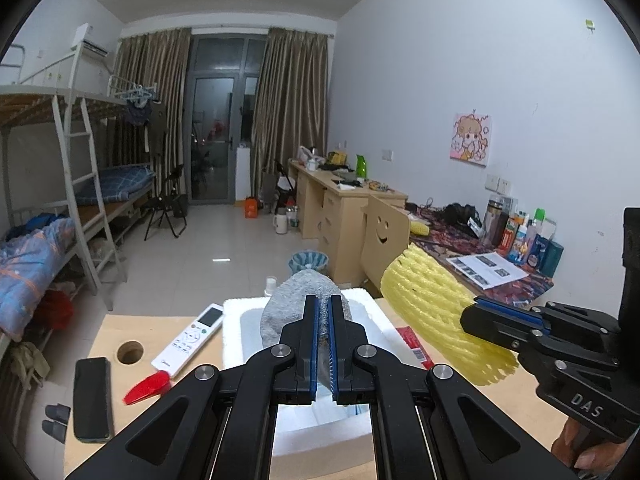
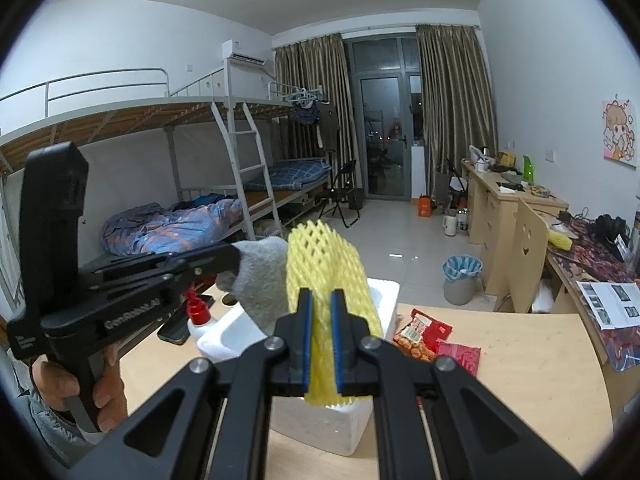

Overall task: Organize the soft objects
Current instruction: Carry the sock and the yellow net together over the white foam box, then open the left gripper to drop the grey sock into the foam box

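Yellow foam netting [image 2: 326, 268] is clamped in my right gripper [image 2: 321, 320], and the grey sock [image 1: 306, 300] in my left gripper [image 1: 323, 332], both above the white foam box [image 1: 372, 312]. Neither is in yet; I judge both drops remain.

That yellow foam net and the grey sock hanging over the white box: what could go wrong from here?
1. The yellow foam net is pinched only at its lower part by the right gripper; it might slip or flop outside the white foam box.
2. The grey sock in the left gripper hangs beside the net, so they could snag.
3. The red-capped bottle touching the box might tip.
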Motion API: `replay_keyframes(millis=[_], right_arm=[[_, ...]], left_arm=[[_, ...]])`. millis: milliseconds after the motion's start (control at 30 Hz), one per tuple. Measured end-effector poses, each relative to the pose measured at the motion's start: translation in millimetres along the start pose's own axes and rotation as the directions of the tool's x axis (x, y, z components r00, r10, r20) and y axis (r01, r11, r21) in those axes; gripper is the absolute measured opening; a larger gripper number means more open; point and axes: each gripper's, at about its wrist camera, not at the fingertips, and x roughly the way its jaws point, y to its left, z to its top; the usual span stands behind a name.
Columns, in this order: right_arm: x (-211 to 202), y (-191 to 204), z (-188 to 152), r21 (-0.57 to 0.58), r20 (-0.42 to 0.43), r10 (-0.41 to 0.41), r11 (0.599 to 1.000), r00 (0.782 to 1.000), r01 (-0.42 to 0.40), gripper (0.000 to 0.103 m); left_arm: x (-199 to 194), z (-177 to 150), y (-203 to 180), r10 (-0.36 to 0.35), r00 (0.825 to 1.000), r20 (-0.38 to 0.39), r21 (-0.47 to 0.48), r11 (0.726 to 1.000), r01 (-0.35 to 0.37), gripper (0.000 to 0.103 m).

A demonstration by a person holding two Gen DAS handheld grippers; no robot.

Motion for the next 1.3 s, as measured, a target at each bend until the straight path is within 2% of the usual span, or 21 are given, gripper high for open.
replay_keyframes(millis=[300, 567, 600, 667, 733, 800, 867, 1000, 1300], right_arm=[[10.4, -8.1, -4.8, 0.015, -0.029, -0.007, 1.0, 1.0, 0.007, 0.011], [10.0, -8.9, -4.3, 0.019, -0.038, -0.007, 1.0, 0.999, 0.008, 0.011], [10.3, -9.2, -4.2, 0.02, -0.04, -0.006, 1.0, 0.999, 0.007, 0.011], [12.3, -10.5, -1.5, 0.019, -0.042, -0.01, 1.0, 0.999, 0.011, 0.011], [11.8, -11.5, -1.1, 0.022, -0.043, -0.013, 1.0, 0.999, 0.014, 0.011], [11.0, -12.2, -0.4, 0.024, -0.043, -0.017, 1.0, 0.999, 0.018, 0.011], [10.4, -13.0, -1.5, 0.025, -0.043, -0.019, 0.999, 0.999, 0.02, 0.011], [12.9, -12.5, -0.4, 0.025, -0.052, -0.019, 0.999, 0.998, 0.02, 0.011], [27.2, -2.8, 3.0, 0.002, -0.074, 0.011, 1.0, 0.997, -0.011, 0.011]], left_arm=[[36.7, -12.4, 4.6, -0.009, 0.996, -0.089, -0.002, 1.0, 0.009, 0.004], [46.1, -14.2, 1.9, 0.007, 0.995, -0.1, 0.006, 1.0, -0.006, 0.007], [47.2, -13.9, 2.0, 0.017, 0.995, -0.103, 0.007, 1.0, -0.016, 0.01], [48.1, -14.5, 2.7, 0.034, 0.994, -0.099, 0.007, 0.999, -0.034, 0.032], [49.4, -14.3, 2.6, 0.063, 0.994, -0.093, 0.006, 0.998, -0.062, 0.088], [42.9, -15.1, 6.6, 0.079, 0.996, -0.052, -0.013, 0.997, -0.08, 0.099], [35.0, -14.6, 9.3, 0.094, 0.995, -0.016, -0.021, 0.995, -0.094, 0.1], [30.7, -15.6, 9.2, 0.124, 0.992, -0.022, -0.002, 0.992, -0.124, 0.101], [0.5, -24.4, 21.9, 0.163, 0.987, 0.016, -0.009, 0.987, -0.163, 0.101]])
